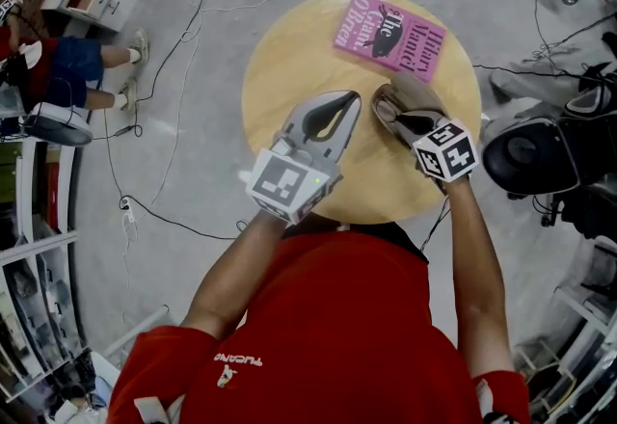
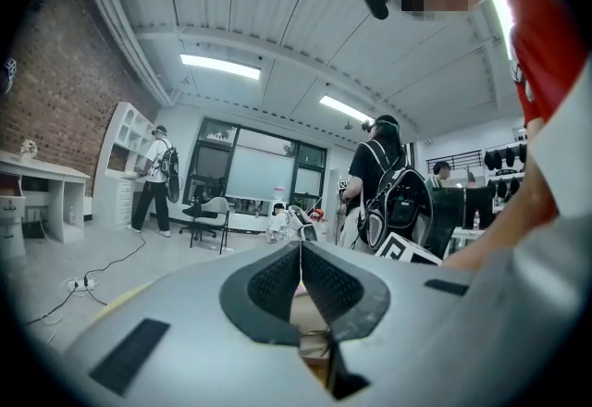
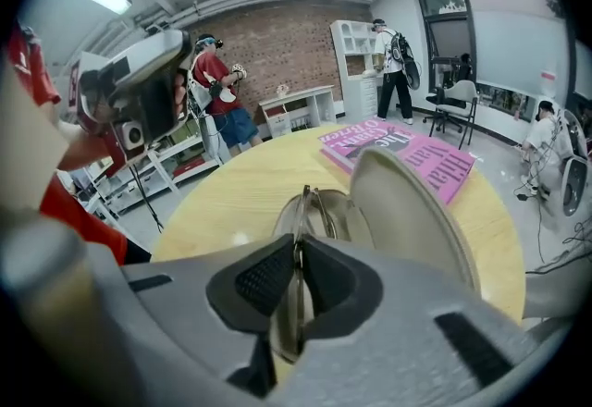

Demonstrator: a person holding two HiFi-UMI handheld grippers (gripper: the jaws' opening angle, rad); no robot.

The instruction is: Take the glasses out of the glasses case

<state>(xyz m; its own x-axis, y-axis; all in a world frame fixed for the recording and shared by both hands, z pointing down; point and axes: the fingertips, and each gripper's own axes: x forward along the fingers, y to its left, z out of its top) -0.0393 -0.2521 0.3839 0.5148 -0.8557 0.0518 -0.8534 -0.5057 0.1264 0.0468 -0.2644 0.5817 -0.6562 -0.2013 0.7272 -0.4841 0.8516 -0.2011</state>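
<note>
On the round wooden table [image 1: 289, 66] a grey glasses case [image 1: 413, 94] lies open, its lid [image 3: 412, 202] raised to the right. My right gripper [image 3: 298, 259] points down into the case and is shut on the thin-framed glasses [image 3: 310, 211], which stand edge-on between its pads, just over the case's tray. In the head view this right gripper [image 1: 390, 114] sits at the case's near end. My left gripper [image 1: 350, 101] hovers left of the case with its pads together and nothing between them. In its own view the left gripper [image 2: 300, 252] points level across the room.
A pink book [image 1: 390, 35] lies at the table's far edge, right behind the case. Cables [image 1: 183, 46] run over the floor to the left. A seated person [image 1: 67, 75] is at far left. Black equipment [image 1: 535, 157] stands close to the table's right side.
</note>
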